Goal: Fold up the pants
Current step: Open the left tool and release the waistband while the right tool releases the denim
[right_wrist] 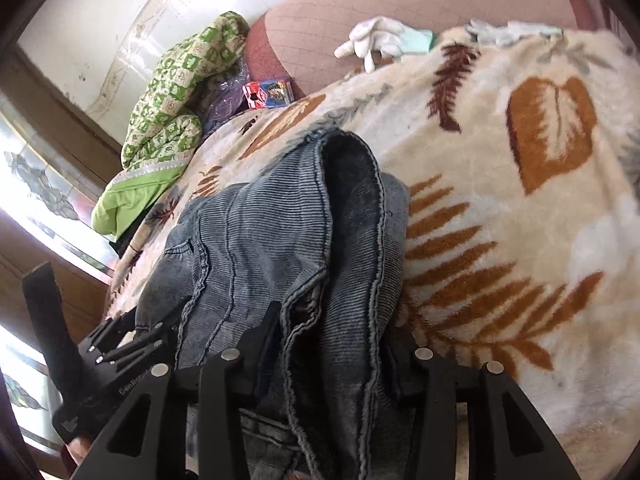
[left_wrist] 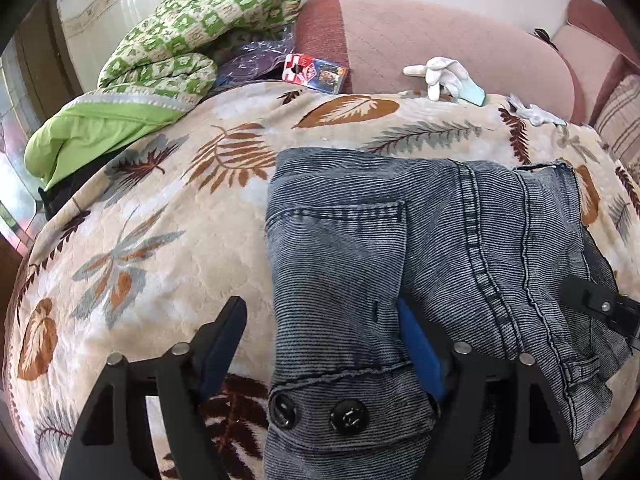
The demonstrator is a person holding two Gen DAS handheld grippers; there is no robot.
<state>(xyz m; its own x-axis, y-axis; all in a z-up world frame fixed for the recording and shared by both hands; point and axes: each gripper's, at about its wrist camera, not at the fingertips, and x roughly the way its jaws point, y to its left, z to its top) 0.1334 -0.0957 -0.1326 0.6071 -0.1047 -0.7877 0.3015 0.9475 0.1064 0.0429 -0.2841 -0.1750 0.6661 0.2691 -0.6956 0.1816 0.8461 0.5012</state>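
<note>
Grey-blue corduroy pants (left_wrist: pixel 400 248) lie folded on the leaf-print blanket (left_wrist: pixel 160 220), which serves as landmark here. They sit on the blanket's near-right part in the left wrist view, with the waistband and its two black buttons (left_wrist: pixel 316 416) at the near edge.

Left gripper (left_wrist: pixel 324 332): jaws wide apart. The left finger (left_wrist: pixel 224 336) stands clear over bare blanket. The right one, with a blue pad (left_wrist: pixel 420 356), lies along the edge of the pants by the pocket side. The waistband sits between the fingers, but there is no squeeze on it (open, not gripping).

Right gripper (right_wrist: pixel 332 344): a bunched fold of the pants (right_wrist: pixel 344 248) rises up between its fingers, hem edges hanging down. Cloth hides the pads, so I cannot tell whether they press on it.

The left gripper's body (right_wrist: pixel 104 360) shows at the blanket's left edge in the right wrist view, beside the pants.

Past the blanket's far edge:
- a green patterned quilt (left_wrist: pixel 200 36) at the far left
- a small red and blue packet (left_wrist: pixel 316 72) just beside the quilt
- white gloves (left_wrist: pixel 444 74) resting at the far edge against a pink cushion back (left_wrist: pixel 440 36)
</note>
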